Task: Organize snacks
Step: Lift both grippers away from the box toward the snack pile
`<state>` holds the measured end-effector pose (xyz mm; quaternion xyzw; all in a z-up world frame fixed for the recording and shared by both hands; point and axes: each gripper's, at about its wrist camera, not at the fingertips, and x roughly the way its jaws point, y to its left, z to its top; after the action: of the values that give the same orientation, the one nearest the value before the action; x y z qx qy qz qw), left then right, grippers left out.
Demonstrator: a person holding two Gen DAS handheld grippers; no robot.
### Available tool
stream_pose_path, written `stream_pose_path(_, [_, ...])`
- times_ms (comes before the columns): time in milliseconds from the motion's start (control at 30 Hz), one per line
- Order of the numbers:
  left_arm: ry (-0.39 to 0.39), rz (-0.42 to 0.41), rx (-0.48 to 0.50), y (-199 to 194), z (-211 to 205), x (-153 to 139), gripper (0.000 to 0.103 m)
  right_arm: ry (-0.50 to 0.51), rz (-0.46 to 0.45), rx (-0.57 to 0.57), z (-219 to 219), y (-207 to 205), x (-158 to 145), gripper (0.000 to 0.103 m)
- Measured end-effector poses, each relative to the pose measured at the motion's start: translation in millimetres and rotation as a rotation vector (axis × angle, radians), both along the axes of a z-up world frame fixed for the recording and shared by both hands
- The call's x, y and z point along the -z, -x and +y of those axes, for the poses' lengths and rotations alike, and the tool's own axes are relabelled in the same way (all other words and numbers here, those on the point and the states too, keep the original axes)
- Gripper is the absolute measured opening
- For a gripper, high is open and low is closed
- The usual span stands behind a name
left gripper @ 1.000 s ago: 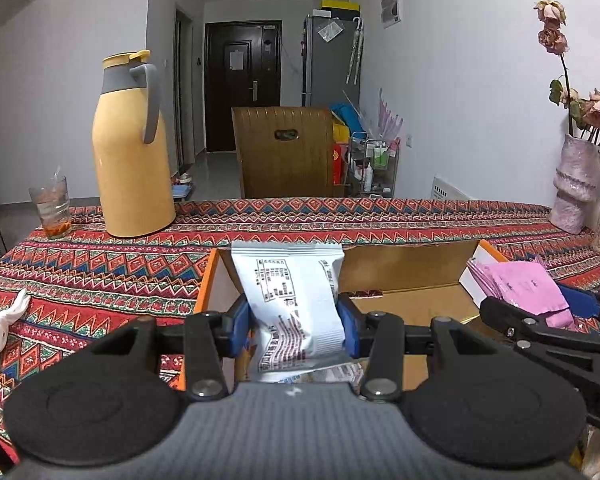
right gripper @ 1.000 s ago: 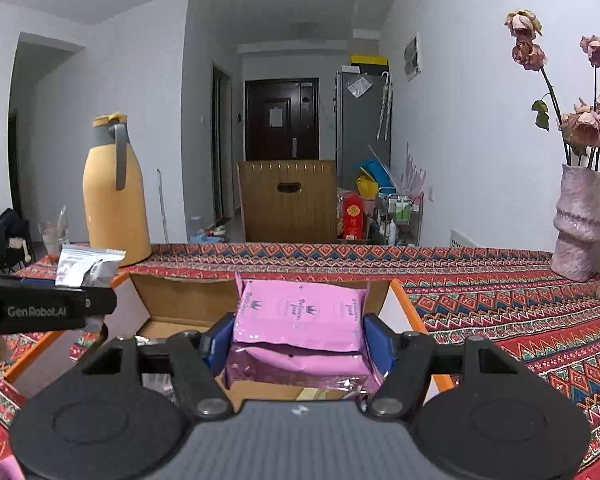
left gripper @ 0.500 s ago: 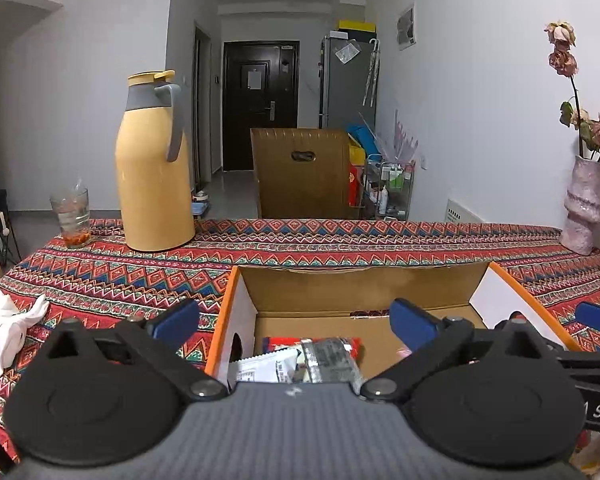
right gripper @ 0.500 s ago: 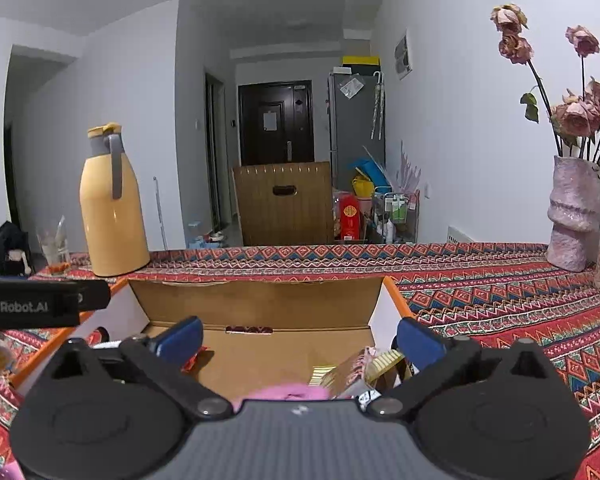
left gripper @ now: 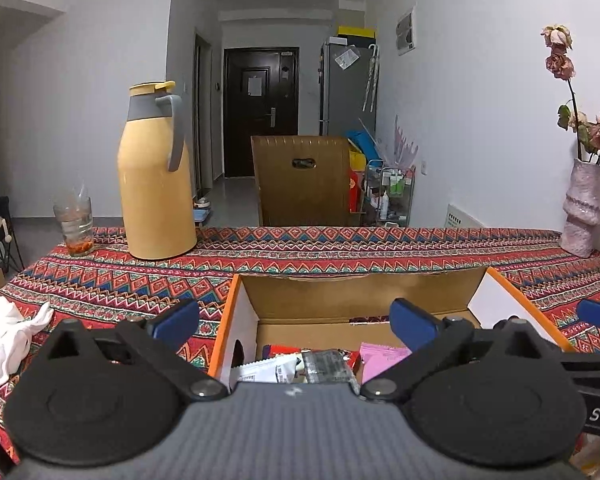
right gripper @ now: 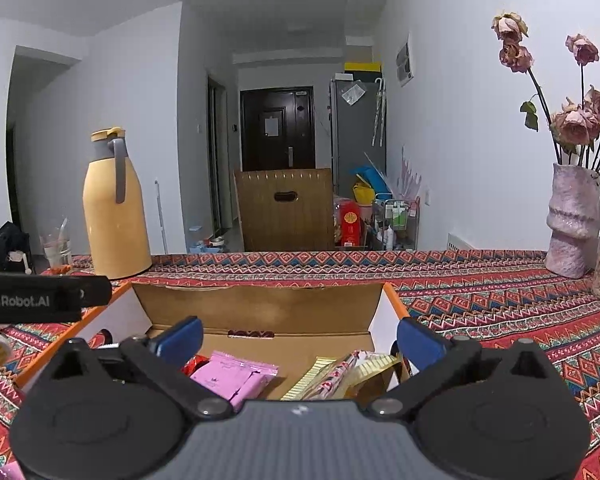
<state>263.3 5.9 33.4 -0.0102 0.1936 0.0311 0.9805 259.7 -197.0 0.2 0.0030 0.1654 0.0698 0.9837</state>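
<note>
While both of my grippers are hanging wide apart over the open cardboard box, nothing is sitting between either pair of jaws. A second ago my left gripper was clamping a white snack packet and my right gripper a pink packet; both packets are now lying inside the box, so I am judging that this pair of snacks is stowed and my grippers are free for the next ones. Only the left view is showing the white cloth on the near left of the tabletop. Only the right view is showing gold-striped wrappers at the box's right end.
</note>
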Motion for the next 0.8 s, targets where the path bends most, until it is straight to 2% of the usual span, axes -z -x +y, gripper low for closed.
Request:
stream_pose_path(233, [0.002,-0.019,-0.011,8,2,-16,0.103,-0.004,-0.033,0.021,-3,8,-17,0.103])
stream_pose_path(400, [-0.028,-0.051,-0.015,25,1,-28,0.103,0.005,-0.059,0.016,-3,22,-29,0.103])
stream_pose_path(800, [-0.042,-0.081,-0.03,78,7,-42,0.103,0.01,-0.084,0.007,-14,78,-40,0.103])
